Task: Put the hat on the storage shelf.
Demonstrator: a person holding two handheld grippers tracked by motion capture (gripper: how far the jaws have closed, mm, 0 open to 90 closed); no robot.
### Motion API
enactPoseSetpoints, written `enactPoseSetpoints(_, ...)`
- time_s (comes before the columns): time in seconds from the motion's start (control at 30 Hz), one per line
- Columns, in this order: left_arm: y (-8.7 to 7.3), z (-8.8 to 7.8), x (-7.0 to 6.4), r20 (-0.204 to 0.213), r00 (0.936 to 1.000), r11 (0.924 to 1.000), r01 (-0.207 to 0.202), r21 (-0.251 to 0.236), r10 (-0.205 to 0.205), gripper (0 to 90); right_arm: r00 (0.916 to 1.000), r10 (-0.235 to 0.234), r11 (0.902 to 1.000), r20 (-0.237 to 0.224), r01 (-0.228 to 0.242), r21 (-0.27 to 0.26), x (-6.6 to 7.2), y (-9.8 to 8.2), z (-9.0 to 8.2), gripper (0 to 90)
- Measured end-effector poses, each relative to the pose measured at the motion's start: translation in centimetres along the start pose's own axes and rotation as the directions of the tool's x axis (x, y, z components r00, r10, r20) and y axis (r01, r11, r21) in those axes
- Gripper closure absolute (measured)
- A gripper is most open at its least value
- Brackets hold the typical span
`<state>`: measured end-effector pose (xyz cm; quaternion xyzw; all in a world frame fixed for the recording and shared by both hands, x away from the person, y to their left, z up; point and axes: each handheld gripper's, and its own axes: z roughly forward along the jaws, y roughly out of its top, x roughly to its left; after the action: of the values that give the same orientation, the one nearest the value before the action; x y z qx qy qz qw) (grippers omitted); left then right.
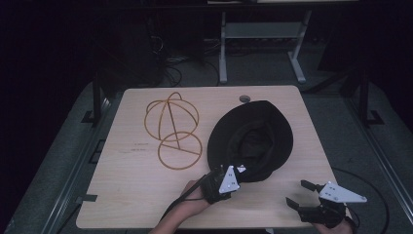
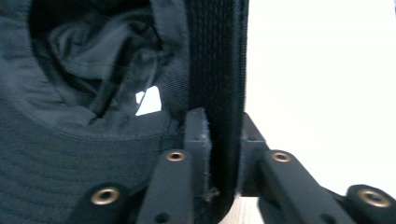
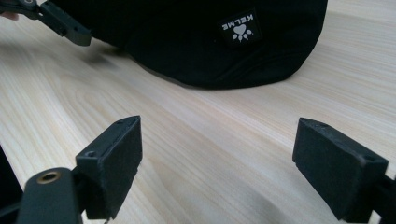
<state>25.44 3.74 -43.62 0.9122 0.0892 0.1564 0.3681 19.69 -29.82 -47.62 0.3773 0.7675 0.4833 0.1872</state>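
Observation:
A black bucket hat (image 1: 251, 139) lies upside down right of the table's middle, its lining (image 2: 93, 70) showing. My left gripper (image 1: 237, 169) is at the hat's near edge, shut on the brim. In the left gripper view the ribbed brim edge (image 2: 224, 93) is pinched between the two pads (image 2: 198, 135). My right gripper (image 1: 298, 193) rests open near the front right corner, with nothing between its jaws (image 3: 215, 149). In the right gripper view the hat's side (image 3: 187, 51) with a white paw label (image 3: 239, 28) lies ahead on the wood, and the left gripper (image 3: 60, 21) shows at top left.
A gold wire hat frame (image 1: 173, 129) lies on the left half of the light wooden table (image 1: 131, 185). A small round grommet (image 1: 244, 99) sits near the far edge. A grey metal stand (image 1: 263, 44) and cables are on the floor beyond.

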Motion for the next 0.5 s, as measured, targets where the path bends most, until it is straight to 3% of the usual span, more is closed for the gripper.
enactPoseSetpoints(0.07,0.0,-0.7,0.5,0.019,0.999,0.9981,0.041,-0.045,-0.04,84.7,1.0,0.004,1.0,-0.001,-0.004,-0.004,0.0,0.0,0.0,15.0)
enactPoseSetpoints(0.17,0.0,-1.2,0.8,0.033,0.9976,0.9954,0.063,-0.073,-0.061,85.1,1.0,0.003,1.0,0.001,-0.003,-0.004,-0.1,0.0,0.1,14.6)
enactPoseSetpoints(0.33,-0.1,-2.3,1.1,0.077,0.9911,0.9839,0.118,-0.134,-0.109,85.2,0.9992,-0.03,0.9995,0.027,0.03,0.002,0.1,0.5,0.4,14.3)
enactPoseSetpoints(0.5,-0.3,-3.6,1.4,0.118,0.9854,0.9717,0.144,-0.187,-0.123,85.2,0.9999,-0.014,0.9998,0.0,0.014,-0.017,-0.2,1.1,1.3,14.2)
